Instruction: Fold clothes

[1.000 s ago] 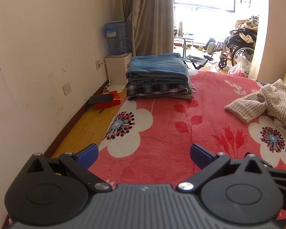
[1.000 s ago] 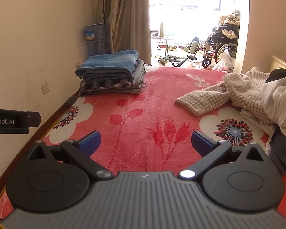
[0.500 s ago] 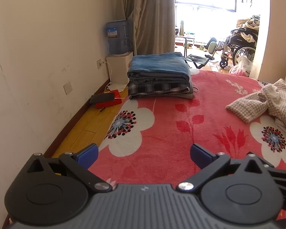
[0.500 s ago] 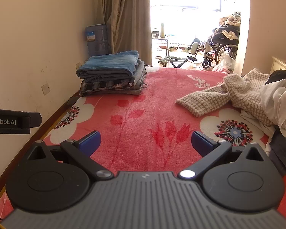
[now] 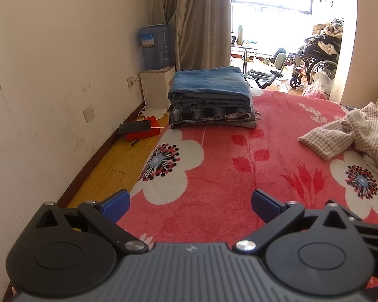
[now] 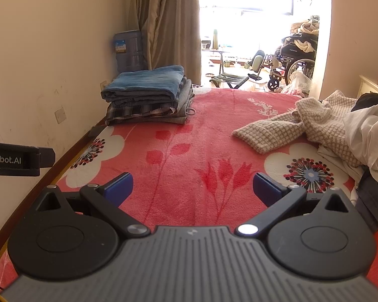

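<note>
I hold my left gripper (image 5: 190,205) and right gripper (image 6: 192,188) level above the red blanket (image 6: 189,151), both spread wide and empty, with the folded stack (image 6: 148,95) far ahead by the wall and the checked garment (image 6: 289,128) crumpled to its right.

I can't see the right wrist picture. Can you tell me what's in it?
The right gripper hangs open and empty over a red flowered blanket on a bed. A neat stack of folded clothes sits at the far left by the wall, and a crumpled checked garment lies unfolded on the right, beside a pile of white clothes.
</note>
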